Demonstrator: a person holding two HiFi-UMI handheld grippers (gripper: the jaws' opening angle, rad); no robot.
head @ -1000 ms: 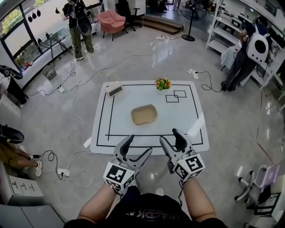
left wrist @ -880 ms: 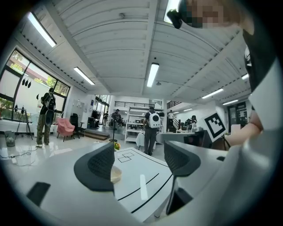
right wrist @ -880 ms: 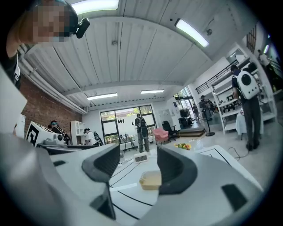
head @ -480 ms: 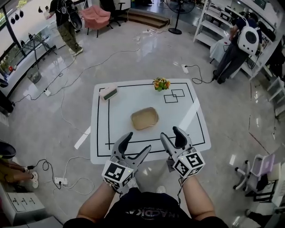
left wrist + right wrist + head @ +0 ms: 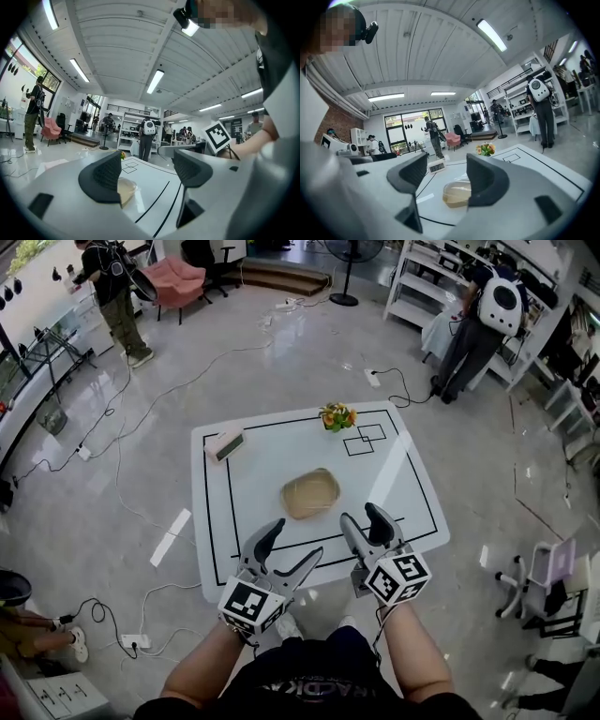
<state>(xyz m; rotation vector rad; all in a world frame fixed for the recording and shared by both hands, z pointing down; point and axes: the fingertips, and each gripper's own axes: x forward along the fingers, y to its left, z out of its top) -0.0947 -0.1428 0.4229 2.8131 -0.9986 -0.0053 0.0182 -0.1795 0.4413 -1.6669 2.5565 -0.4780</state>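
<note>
A smooth white table [image 5: 398, 486], rounded at its corners, carries black taped lines. Over its near edge hover the left gripper [image 5: 293, 542] and right gripper [image 5: 360, 515], grey plastic with ribbed dark pads, both with jaws spread wide and nothing between them. At the table's middle, well apart from both, lies a shallow tan container [image 5: 310, 494], rounded-rectangular with translucent walls. A boxy clock [image 5: 225, 443] and small flowers [image 5: 338, 415] sit near the far edge.

White table [image 5: 394, 493]: tan tray [image 5: 310, 494], clock [image 5: 224, 443], flowers [image 5: 337, 415].
</note>
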